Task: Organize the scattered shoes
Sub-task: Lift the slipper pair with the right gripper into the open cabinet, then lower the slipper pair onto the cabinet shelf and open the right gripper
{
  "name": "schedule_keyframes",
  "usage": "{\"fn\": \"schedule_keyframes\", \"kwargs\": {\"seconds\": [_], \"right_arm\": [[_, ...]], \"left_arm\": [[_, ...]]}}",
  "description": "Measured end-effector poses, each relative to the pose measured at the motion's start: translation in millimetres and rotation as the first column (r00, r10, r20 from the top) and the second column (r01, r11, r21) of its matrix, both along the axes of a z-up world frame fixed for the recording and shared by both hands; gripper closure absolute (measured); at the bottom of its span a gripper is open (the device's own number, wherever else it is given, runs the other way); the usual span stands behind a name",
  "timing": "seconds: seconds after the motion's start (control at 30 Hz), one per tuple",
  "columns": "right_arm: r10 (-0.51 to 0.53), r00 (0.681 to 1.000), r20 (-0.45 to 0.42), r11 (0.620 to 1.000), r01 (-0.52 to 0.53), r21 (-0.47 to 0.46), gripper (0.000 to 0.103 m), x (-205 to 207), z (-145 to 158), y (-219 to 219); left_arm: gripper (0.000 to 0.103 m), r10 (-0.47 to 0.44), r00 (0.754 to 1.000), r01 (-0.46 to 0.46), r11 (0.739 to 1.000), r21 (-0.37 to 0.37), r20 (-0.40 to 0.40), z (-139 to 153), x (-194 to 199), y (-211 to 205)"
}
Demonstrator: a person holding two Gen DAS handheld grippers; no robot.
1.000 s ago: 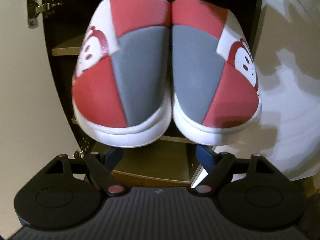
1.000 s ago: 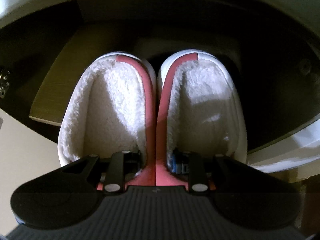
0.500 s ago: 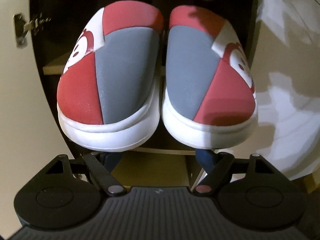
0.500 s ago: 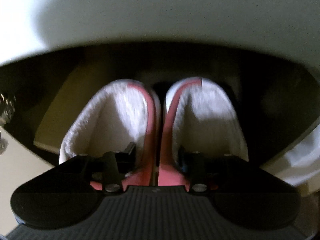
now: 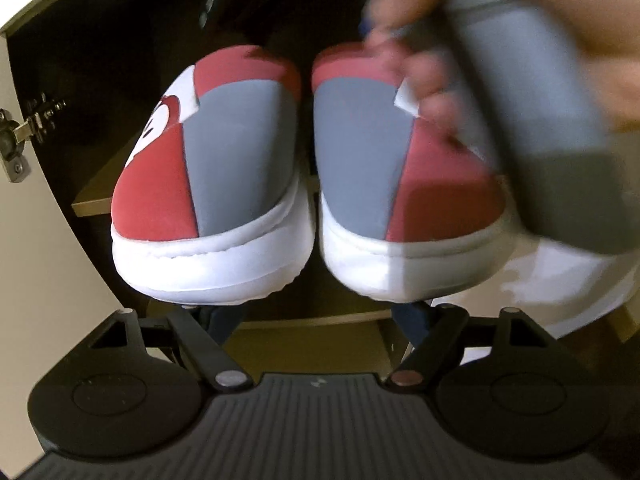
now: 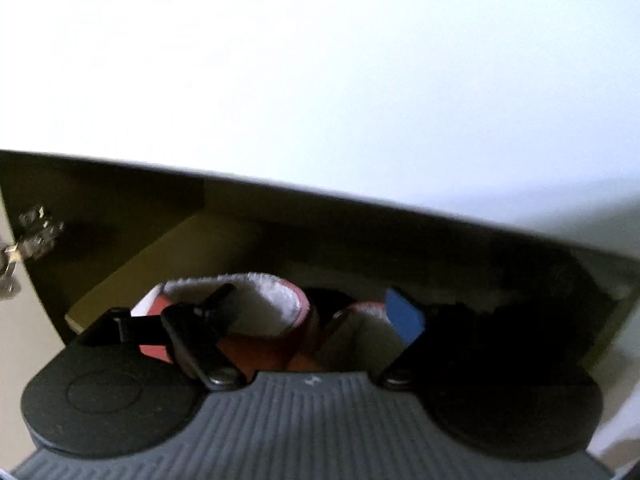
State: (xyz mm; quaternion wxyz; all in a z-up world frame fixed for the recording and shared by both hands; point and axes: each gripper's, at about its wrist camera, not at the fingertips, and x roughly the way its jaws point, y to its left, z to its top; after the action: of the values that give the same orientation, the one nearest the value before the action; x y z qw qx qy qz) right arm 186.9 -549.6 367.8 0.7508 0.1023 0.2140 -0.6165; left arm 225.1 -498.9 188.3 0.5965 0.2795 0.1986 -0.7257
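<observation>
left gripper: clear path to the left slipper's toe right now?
Probably yes. The left gripper is open just below the left slipper, nothing between them; the person's hand crowds only the right slipper.

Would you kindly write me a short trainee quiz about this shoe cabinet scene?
1. True or false: the two slippers lie side by side, toes toward the left wrist camera.
2. Their lining is: A white fleece, B black leather, C blue mesh.
3. Fill in: the metal part fixed on the cabinet door is a ___.
Key: 1 true; 2 A; 3 hinge.
</observation>
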Motion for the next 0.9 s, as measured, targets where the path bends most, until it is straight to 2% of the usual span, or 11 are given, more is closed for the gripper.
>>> {"fn": "schedule_keyframes", "kwargs": {"seconds": [0.1, 0.13, 0.2, 0.27, 0.3, 0.37, 0.5, 0.67, 0.73, 0.83, 0.9], "right_arm": [[0.075, 0.997, -0.028, 0.996, -0.073, 0.059, 0.039, -14, 8, 26], [0.09, 0.996, -0.029, 0.99, -0.086, 0.109, 0.048, -23, 9, 40], [0.086, 0.996, -0.01, 0.977, -0.083, 0.196, 0.055, -42, 0, 48], [0.054, 0.998, 0.025, 0.96, -0.059, 0.274, 0.068, -60, -10, 57], [0.018, 0.999, 0.052, 0.946, -0.034, 0.322, 0.067, -74, -20, 60], [-0.061, 0.994, 0.094, 0.908, 0.017, 0.418, 0.067, -99, -46, 63], [-0.177, 0.976, 0.13, 0.786, 0.06, 0.615, 0.069, -101, -94, 62], [-0.279, 0.933, 0.226, 0.802, 0.097, 0.59, 0.071, -97, -99, 41], [-0.307, 0.912, 0.271, 0.825, 0.113, 0.554, 0.071, -101, -90, 40], [-0.301, 0.906, 0.297, 0.859, 0.123, 0.497, 0.072, -102, -82, 39], [-0.335, 0.891, 0.305, 0.842, 0.138, 0.522, 0.072, -103, -87, 24]], "left_arm": [[0.023, -0.028, 0.999, 0.029, 1.0, -0.008, 0.018, 1, 1, 2], [0.023, -0.042, 0.999, 0.042, 0.999, -0.01, 0.026, 2, 2, 3], [0.023, -0.076, 0.996, 0.076, 0.997, -0.001, 0.042, 2, 3, 3], [0.023, -0.105, 0.993, 0.105, 0.994, 0.011, 0.057, 2, 4, 1], [0.023, -0.125, 0.99, 0.124, 0.992, 0.017, 0.068, 1, 5, 1], [0.023, -0.154, 0.984, 0.152, 0.988, 0.023, 0.086, 1, 6, 2], [0.023, -0.2, 0.972, 0.197, 0.98, 0.037, 0.122, 0, 5, 2], [0.023, -0.233, 0.96, 0.232, 0.972, 0.026, 0.155, 1, 6, 1], [0.023, -0.237, 0.958, 0.238, 0.971, 0.016, 0.162, 2, 6, -1], [0.023, -0.244, 0.956, 0.249, 0.969, -0.005, 0.163, 8, 10, -12], [0.022, -0.256, 0.949, 0.262, 0.965, -0.01, 0.182, 9, 11, -23]]}}
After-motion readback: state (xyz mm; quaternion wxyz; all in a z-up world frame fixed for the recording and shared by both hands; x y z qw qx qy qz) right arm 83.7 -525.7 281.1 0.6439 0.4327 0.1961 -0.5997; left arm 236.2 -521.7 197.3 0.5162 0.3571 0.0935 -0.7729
